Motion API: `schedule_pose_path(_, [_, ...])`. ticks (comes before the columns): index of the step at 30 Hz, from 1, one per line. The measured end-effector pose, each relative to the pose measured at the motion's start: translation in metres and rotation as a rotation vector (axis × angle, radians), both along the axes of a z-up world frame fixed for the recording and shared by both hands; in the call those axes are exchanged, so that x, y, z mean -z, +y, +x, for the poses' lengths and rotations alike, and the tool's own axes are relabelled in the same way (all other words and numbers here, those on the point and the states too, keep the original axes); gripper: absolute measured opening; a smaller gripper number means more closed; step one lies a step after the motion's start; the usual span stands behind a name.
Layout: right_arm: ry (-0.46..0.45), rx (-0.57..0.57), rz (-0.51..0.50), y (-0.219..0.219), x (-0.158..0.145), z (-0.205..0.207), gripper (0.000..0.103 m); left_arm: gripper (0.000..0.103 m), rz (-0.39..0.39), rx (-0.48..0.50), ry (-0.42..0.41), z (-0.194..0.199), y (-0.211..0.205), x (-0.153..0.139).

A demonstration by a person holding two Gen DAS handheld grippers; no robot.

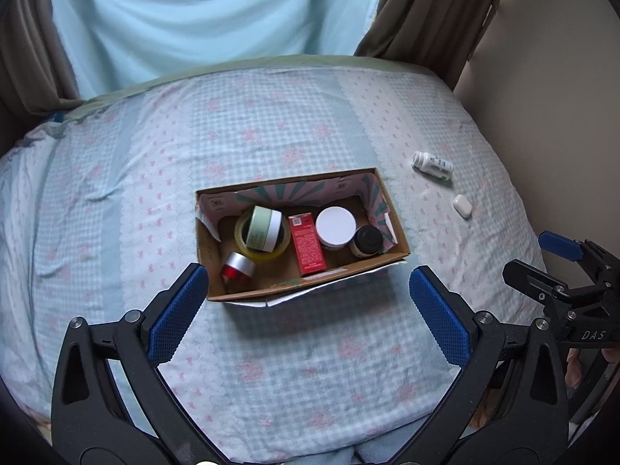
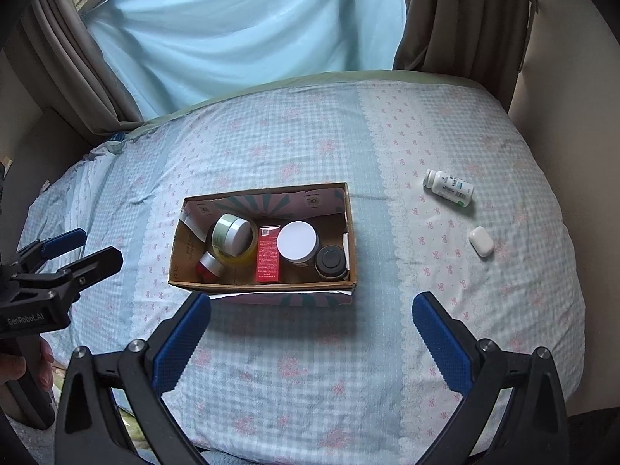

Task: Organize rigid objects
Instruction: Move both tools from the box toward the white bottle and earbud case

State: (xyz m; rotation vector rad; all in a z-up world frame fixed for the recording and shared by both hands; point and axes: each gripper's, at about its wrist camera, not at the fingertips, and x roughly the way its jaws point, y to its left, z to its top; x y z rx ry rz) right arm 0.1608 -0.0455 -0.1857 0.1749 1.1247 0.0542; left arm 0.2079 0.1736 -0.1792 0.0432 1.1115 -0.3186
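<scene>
Cardboard box (image 1: 310, 286) of jars on the bed (image 1: 271, 135)
Both the left hand-held gripper (image 1: 308, 302) and the right hand-held gripper (image 2: 312, 329) hang spread apart and empty, near the box. A white bottle (image 2: 448, 187) and a small white case (image 2: 481, 241) lie on the bed, well right of it.
</scene>
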Motion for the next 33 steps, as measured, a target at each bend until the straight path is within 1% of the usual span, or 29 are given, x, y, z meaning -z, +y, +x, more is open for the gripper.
schedule_pose_path(3, [-0.017,0.011,-0.017,-0.020,-0.009,-0.011,0.103,0.103,0.018,0.012,-0.021,-0.006,-0.025,-0.006])
schedule_pose_path(6, [-0.040,0.006,-0.068,-0.044,-0.015,-0.018,0.103,0.103,0.033,0.014,-0.055,-0.011,-0.054,-0.011])
schedule_pose_path(8, [-0.046,-0.003,-0.086,-0.065,-0.016,-0.020,0.103,0.103,0.029,0.011,-0.064,-0.010,-0.075,-0.012])
schedule_pose_path(12, [-0.041,-0.033,-0.082,-0.114,-0.012,-0.016,0.103,0.103,0.021,0.008,-0.058,0.000,-0.124,-0.008])
schedule_pose_path(14, [-0.030,-0.054,-0.093,-0.140,-0.007,-0.012,0.103,0.103,0.030,0.018,-0.068,0.007,-0.151,-0.005])
schedule_pose_path(16, [-0.030,-0.085,-0.110,-0.164,0.000,-0.006,0.103,0.103,0.051,0.033,-0.071,0.019,-0.179,0.001])
schedule_pose_path(18, [-0.028,-0.116,-0.133,-0.186,0.007,0.002,0.103,0.103,0.054,0.063,-0.063,0.033,-0.207,0.010])
schedule_pose_path(21, [-0.004,-0.147,-0.154,-0.215,0.024,0.017,0.103,0.103,0.064,0.127,-0.046,0.054,-0.247,0.025])
schedule_pose_path(24, [0.011,-0.152,-0.134,-0.239,0.041,0.032,0.103,0.103,0.103,0.224,-0.034,0.074,-0.287,0.044])
schedule_pose_path(27, [0.027,-0.144,-0.125,-0.259,0.061,0.046,0.103,0.103,0.163,0.346,-0.018,0.099,-0.328,0.072])
schedule_pose_path(33, [0.052,-0.112,-0.137,-0.285,0.107,0.077,0.103,0.103,0.289,0.618,0.008,0.147,-0.399,0.138])
